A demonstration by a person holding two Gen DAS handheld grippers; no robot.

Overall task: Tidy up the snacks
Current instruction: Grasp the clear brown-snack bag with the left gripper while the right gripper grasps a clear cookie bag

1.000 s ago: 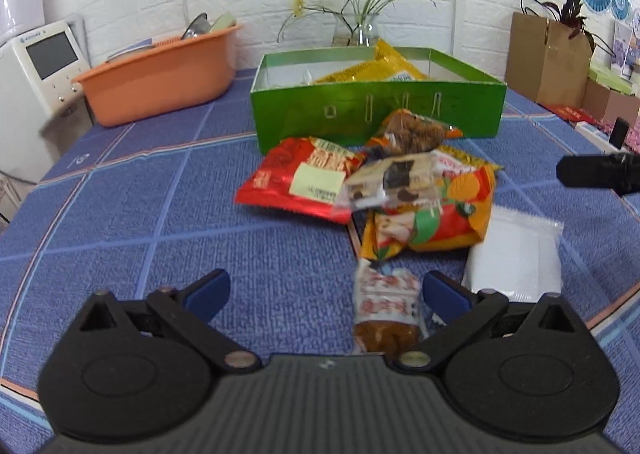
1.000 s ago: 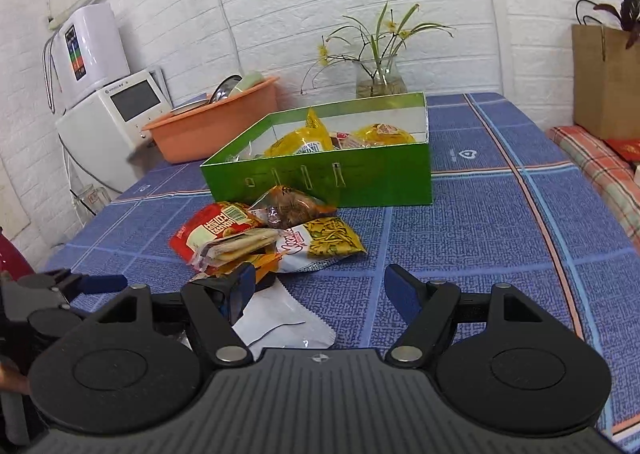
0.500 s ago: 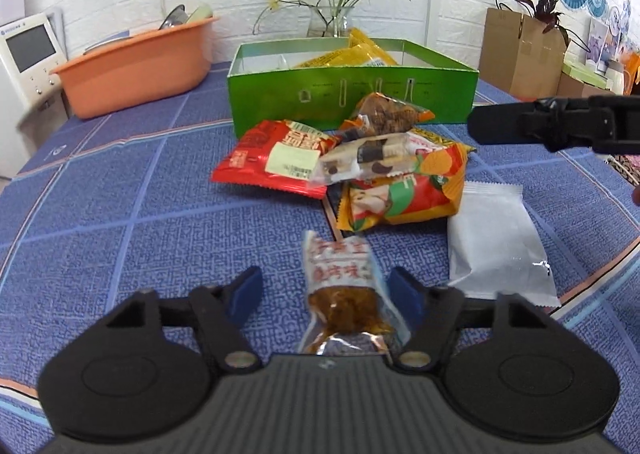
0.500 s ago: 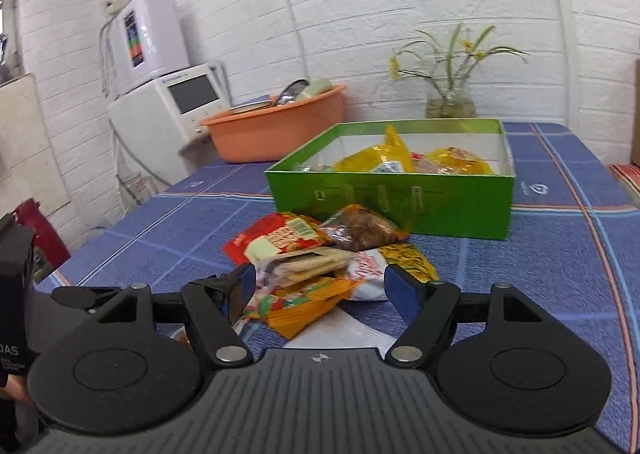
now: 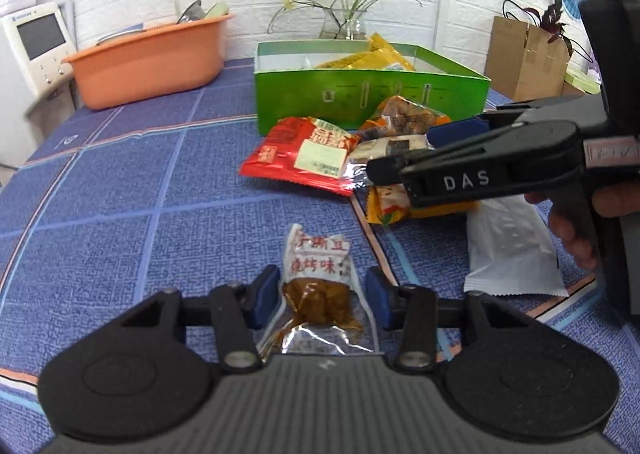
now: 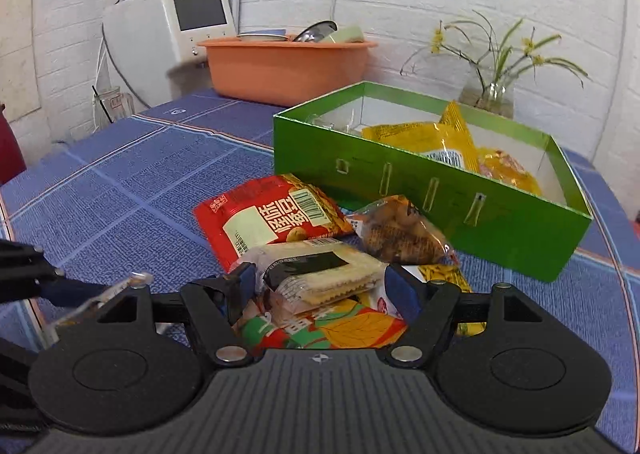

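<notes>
Two yellow packs lie in the green box [image 6: 432, 190]; the pile remains outside, with left gripper [image 5: 322, 296] bracketing the brown sachet [image 5: 318, 278] and right gripper [image 6: 320, 290] bracketing the cracker pack [image 6: 320, 274], neither visibly clamped.

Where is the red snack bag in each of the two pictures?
Left wrist: the red snack bag lies centre, slightly above the middle, before the green box.
Right wrist: the bag lies centre-left, before the box's near corner.
Shared landmark: the green box.
</notes>
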